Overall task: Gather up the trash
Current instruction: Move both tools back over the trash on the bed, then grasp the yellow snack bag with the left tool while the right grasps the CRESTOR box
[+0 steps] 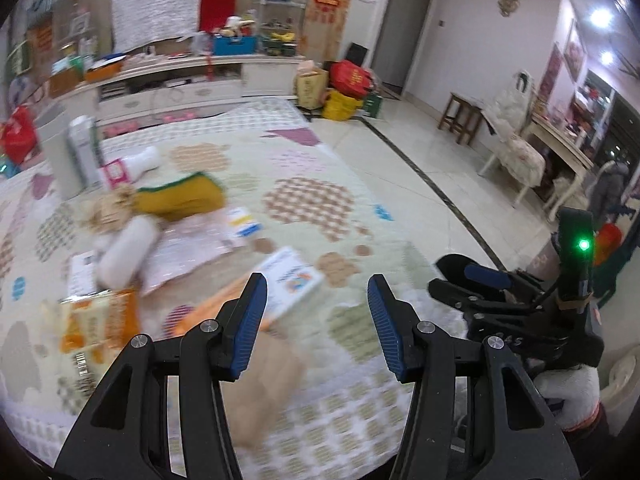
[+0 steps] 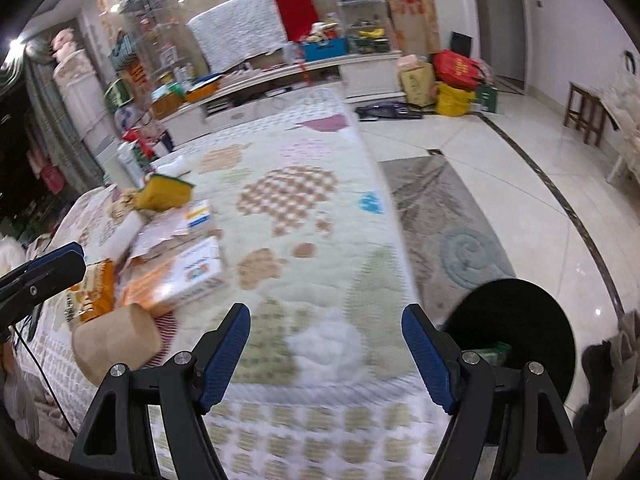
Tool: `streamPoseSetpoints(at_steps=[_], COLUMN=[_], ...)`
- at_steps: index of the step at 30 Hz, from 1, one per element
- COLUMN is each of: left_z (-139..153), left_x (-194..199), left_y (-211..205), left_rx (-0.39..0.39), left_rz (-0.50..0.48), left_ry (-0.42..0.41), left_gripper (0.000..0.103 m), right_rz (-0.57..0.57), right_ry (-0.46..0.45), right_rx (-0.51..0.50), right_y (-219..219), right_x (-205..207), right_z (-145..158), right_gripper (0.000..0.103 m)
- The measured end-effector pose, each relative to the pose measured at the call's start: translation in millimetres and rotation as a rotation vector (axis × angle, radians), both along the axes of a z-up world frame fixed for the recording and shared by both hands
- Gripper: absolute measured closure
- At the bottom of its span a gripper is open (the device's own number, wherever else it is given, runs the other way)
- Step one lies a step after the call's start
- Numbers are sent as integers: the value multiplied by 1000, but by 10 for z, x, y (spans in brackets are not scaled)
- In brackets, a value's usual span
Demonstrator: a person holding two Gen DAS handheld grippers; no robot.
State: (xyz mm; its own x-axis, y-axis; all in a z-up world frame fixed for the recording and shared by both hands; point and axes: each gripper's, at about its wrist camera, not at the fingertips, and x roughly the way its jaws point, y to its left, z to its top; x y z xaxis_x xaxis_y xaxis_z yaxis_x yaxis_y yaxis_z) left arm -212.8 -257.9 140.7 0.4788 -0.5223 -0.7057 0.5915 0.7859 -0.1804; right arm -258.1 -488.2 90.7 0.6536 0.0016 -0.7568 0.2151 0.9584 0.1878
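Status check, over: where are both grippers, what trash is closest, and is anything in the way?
Left gripper open, empty. Right gripper open, empty, above white crumpled wad. Brown paper cup on its side, boxes beyond. Black bin at right. Nothing in the way.

We see a quilted bed (image 2: 312,216); at its nine o'clock lie a yellow bag (image 2: 164,196), a white-orange box (image 2: 180,276), and a brown paper cup (image 2: 116,340).

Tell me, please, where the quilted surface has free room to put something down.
Free: the wide patch between the white-and-orange box and the quilt's right edge, ahead of the right hand-held gripper. Crowded: the left side, with brown paper bag, orange packet and papers.
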Motion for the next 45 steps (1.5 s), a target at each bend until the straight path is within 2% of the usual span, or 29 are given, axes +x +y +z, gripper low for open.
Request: streamPoseSetpoints(at_steps=[6, 9, 14, 22, 27, 31, 36, 40, 45], left_z=[-30, -66, -190, -474, -556, -594, -681, -687, -693], left_x=[188, 255, 289, 377, 421, 437, 497, 544, 615], left_y=[611, 927, 1322, 1714, 1851, 1857, 1787, 1743, 1697], left_rx=[-14, -21, -12, -47, -78, -89, -87, -105, -109], left_rz=[92, 148, 210, 275, 287, 276, 269, 269, 258], left_ry=[27, 36, 46, 121, 151, 161, 189, 197, 190], left_gripper=[51, 46, 45, 44, 44, 44, 44, 44, 44], right_rz=[69, 101, 145, 164, 169, 161, 130, 108, 78], right_ry=[-8, -10, 3, 78, 133, 169, 154, 135, 81], right_rx=[17, 21, 42, 63, -36, -134, -123, -89, -28], right_y=[303, 434, 631, 791, 831, 809, 770, 762, 799], right_x=[182, 270, 463, 733, 751, 851, 1272, 1560, 1516], right_z=[29, 37, -20, -255, -370, -452, -535, -492, -284], right_gripper=[25, 24, 24, 24, 24, 28, 28, 28, 28])
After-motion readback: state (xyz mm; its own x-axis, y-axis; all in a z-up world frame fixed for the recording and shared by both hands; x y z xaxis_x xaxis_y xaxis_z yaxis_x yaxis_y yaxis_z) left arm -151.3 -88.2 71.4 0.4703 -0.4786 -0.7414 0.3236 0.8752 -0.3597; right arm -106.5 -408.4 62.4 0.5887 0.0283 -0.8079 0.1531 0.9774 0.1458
